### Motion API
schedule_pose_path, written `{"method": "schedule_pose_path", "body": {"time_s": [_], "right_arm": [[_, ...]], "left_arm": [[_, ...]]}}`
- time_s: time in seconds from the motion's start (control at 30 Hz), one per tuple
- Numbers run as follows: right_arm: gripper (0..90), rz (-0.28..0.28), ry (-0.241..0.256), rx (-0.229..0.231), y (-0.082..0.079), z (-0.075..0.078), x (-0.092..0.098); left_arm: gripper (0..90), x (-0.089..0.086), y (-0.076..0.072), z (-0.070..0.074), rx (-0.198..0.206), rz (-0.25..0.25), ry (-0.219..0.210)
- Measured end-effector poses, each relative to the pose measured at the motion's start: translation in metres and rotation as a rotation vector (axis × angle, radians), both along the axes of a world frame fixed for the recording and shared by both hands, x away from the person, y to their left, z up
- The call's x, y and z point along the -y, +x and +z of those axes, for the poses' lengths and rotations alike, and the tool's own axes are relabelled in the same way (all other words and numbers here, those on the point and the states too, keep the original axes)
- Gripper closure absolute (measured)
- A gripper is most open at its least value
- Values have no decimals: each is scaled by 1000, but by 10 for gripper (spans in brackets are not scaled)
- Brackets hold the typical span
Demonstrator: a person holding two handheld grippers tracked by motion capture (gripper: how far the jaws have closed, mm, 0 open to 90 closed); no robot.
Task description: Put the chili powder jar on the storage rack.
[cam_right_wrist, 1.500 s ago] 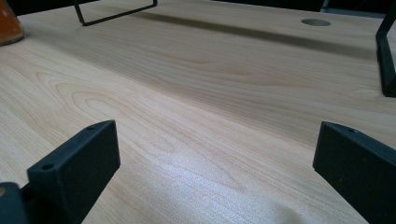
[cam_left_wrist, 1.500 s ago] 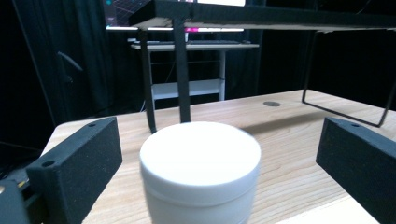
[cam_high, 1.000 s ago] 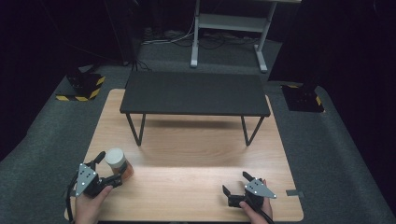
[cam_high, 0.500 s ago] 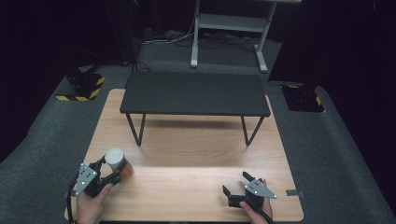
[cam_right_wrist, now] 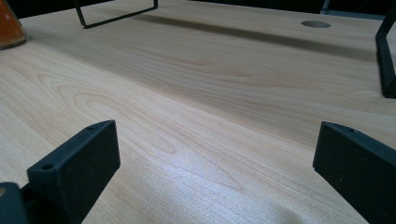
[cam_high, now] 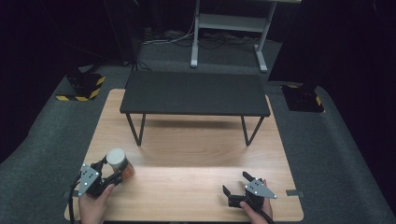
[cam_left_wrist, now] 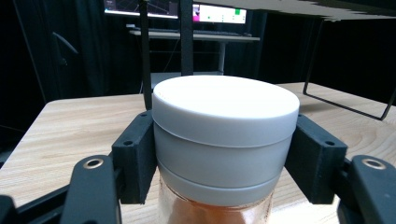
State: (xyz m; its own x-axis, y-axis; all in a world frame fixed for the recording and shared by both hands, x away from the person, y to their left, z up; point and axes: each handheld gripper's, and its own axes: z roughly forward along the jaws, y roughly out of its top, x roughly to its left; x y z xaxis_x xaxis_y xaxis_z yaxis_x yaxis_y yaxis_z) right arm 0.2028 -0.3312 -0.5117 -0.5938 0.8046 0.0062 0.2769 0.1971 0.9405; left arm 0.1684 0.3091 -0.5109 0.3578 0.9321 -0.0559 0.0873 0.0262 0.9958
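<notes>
Over the last second the left gripper has drawn back toward the person's edge of the bench and a little inward, carrying the white-lidded jar (jaws clamped on its lid) along with it.

Left hand low at near left corner, wrapped round left gripper, grey three-cornered plate on top, cable trailing back past wrist. Jaws pointing forward and slightly rightward, clamped from both sides on jar just beneath its white lid; in left gripper view, both black pads pressed flat against jar. Right hand at near right edge, gripping right gripper from behind, grey plate uppermost, jaws aimed leftward and forward. In right gripper view, right gripper spread wide, nothing between, held low and close over surface.
</notes>
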Motion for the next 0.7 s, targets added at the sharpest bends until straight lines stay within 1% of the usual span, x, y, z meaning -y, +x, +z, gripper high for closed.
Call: {"method": "schedule_pose_path", "body": {"time_s": [0.03, 0.07, 0.13, 0.23, 0.27, 0.4, 0.47, 0.57, 0.6, 0.67, 0.7], "right_arm": [[4, 0, 0, 0, 0, 0, 0], [4, 1, -1, 0, 0, 0, 0], [4, 3, -1, -2, 0, 0, 0], [4, 4, 0, 0, 0, 0, 0], [4, 4, 0, 1, 0, 0, 0], [4, 6, -3, 2, 0, 0, 0], [4, 7, -2, 2, 0, 0, 1], [4, 9, 0, 3, 0, 0, 1], [4, 10, -1, 3, 0, 0, 1], [4, 9, 1, -1, 1, 0, 1], [4, 12, 3, -1, 1, 0, 2]], "left_arm": [[337, 0, 0, 0, 0, 0, 0], [337, 2, 0, 4, -6, 3, -2], [336, 3, 0, 6, -8, 4, -1], [337, 10, -1, 17, -7, -2, -8], [337, 10, -1, 17, -7, -2, -8], [337, 16, -1, 32, -6, -16, -21], [336, 20, 0, 42, -8, -16, -19], [336, 26, 4, 58, -7, -19, -36], [337, 28, 5, 63, -2, -21, -35], [336, 33, 8, 74, 5, -23, -22], [336, 37, 12, 85, 12, -20, -2]]}}
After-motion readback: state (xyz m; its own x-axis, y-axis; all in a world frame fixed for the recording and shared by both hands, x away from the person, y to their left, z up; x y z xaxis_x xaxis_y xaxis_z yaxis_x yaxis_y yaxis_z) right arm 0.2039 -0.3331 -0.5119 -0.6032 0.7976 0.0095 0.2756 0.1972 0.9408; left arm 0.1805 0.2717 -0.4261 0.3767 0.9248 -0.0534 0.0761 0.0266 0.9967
